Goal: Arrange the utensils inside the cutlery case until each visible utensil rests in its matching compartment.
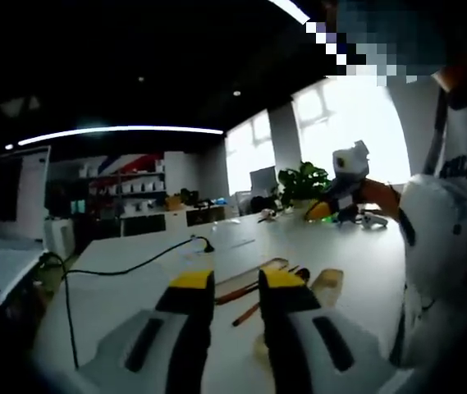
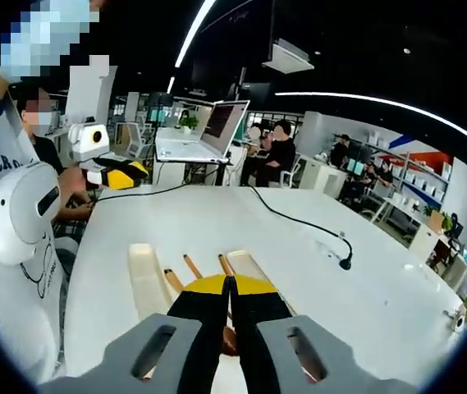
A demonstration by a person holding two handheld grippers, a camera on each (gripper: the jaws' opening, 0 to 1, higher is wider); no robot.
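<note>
The right tongs (image 2: 229, 308) are pressed together with nothing visibly between them, hanging low over the white table (image 2: 299, 246), probably poised to reach down. Just beyond their tips lie wooden-handled utensils (image 2: 192, 267), flanked by two pale pieces of the cutlery case (image 2: 147, 279); which compartment holds what cannot be told. The left tongs (image 1: 237, 283) stand narrowly parted and empty, and just past them the same utensils (image 1: 254, 291) and case (image 1: 327, 283) lie. Farther off, a black cable (image 2: 299, 222) crosses the table.
</note>
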